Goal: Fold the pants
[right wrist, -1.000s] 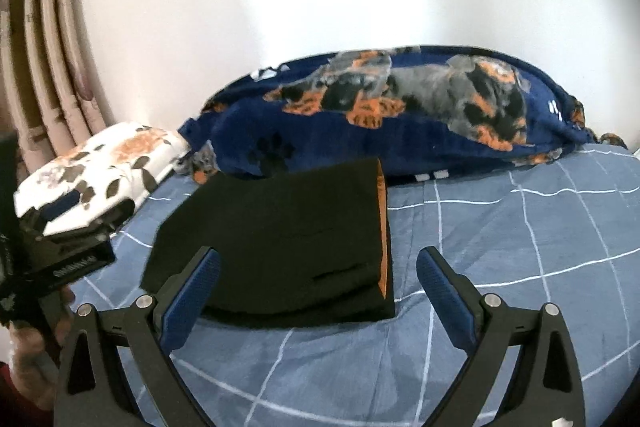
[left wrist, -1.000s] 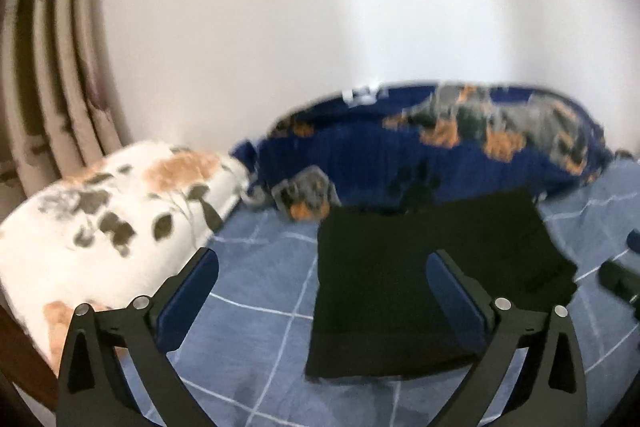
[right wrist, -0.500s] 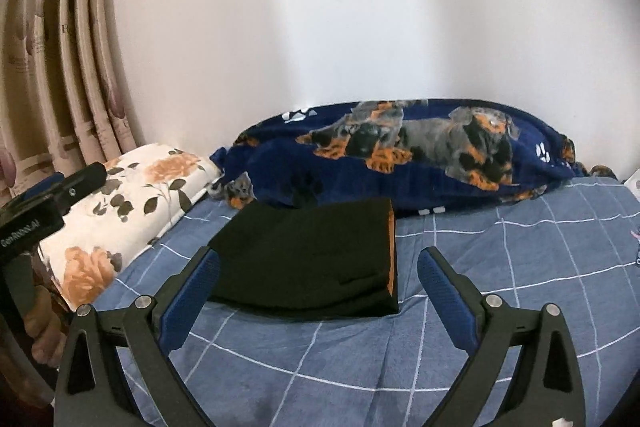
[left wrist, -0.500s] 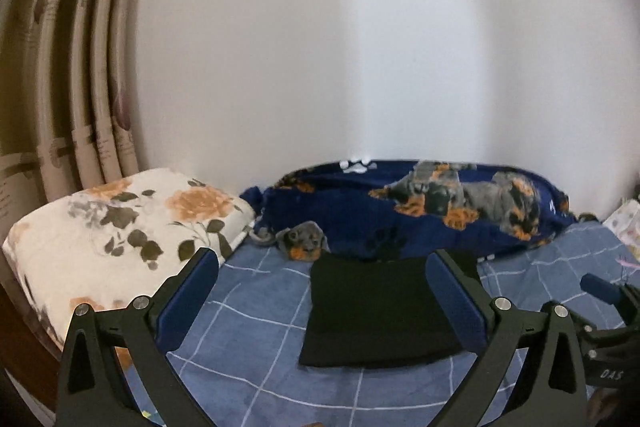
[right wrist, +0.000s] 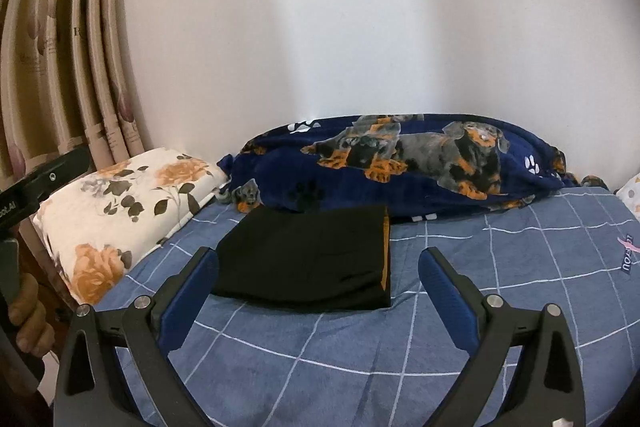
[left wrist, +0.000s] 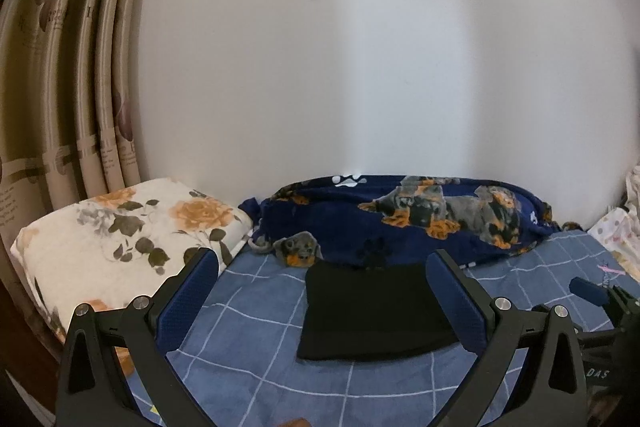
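**A:** Left gripper [left wrist: 322, 293] status? Scan left to right.

**B:** Jaws are spread wide, nothing is gripped. It is held above the bed, well back from the pants. On the far left a beige patterned curtain [left wrist: 72, 87] is seen hanging. Below it a white pillow with orange flowers [left wrist: 120, 231] is laid at the bed's left edge.

**A:** Pants?

**B:** Black pants [left wrist: 372, 311] are folded into a compact rectangle and laid flat on the blue checked sheet [left wrist: 248, 339], framed between the two blue finger pads [left wrist: 188, 299]. Their far edge is touched by a navy blanket printed with dogs [left wrist: 400, 223], which is bunched along the white wall [left wrist: 360, 47].

**A:** Right side?

**B:** Right gripper [right wrist: 318, 293] is also fully parted and empty, held short of the pants. In its view the left tool's black body [right wrist: 44, 179] is seen at the far left, with a hand [right wrist: 28, 323] wrapped around the handle. Next come the pillow [right wrist: 120, 203], then the pants [right wrist: 312, 263], flat on the sheet [right wrist: 480, 287]. An orange strip [right wrist: 386, 255] is exposed along their right edge. The blanket [right wrist: 420, 155] is seen behind them, touching the far edge.

**A:** Anything further right?

**B:** Pink lettering [right wrist: 627, 253] is printed on the sheet near the right edge. A pale spotted fabric [left wrist: 616, 231] is partly visible beyond it; it cannot be identified.
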`<action>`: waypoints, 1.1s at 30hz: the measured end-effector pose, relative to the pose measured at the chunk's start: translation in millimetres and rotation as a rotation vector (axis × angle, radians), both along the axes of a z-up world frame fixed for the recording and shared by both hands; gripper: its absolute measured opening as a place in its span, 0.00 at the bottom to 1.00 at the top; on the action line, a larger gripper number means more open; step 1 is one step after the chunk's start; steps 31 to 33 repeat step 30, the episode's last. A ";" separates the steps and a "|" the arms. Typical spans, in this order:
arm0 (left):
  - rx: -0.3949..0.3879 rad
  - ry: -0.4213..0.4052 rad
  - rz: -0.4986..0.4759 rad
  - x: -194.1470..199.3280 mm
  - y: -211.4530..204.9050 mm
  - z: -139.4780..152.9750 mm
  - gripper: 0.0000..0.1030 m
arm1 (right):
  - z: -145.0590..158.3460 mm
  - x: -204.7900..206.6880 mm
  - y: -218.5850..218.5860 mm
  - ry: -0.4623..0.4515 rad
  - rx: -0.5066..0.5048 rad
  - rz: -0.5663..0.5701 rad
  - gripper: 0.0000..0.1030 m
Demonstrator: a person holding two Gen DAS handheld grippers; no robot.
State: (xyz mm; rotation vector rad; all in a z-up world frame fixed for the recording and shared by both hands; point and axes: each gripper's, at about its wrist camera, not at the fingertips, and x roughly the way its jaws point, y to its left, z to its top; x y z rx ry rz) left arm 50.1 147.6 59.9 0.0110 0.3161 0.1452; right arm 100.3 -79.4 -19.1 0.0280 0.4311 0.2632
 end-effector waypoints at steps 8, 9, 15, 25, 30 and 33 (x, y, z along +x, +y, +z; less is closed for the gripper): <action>-0.058 0.017 -0.039 -6.8 -0.7 3.1 1.00 | 1.1 -13.6 1.9 -0.004 -0.032 0.015 0.97; -0.060 0.018 -0.042 -7.6 -1.4 2.9 1.00 | 1.4 -14.9 2.4 -0.005 -0.034 0.016 0.97; -0.052 0.043 -0.049 -8.2 -5.4 -1.5 1.00 | -0.8 -17.2 1.3 -0.001 -0.037 0.022 0.97; -0.083 0.098 0.030 0.7 -1.0 -28.8 1.00 | -9.7 -17.3 1.3 0.027 -0.040 0.025 0.97; -0.107 0.134 0.056 6.5 6.9 -34.7 1.00 | -11.8 -17.3 3.1 0.031 -0.045 0.026 0.97; -0.107 0.134 0.056 6.5 6.9 -34.7 1.00 | -11.8 -17.3 3.1 0.031 -0.045 0.026 0.97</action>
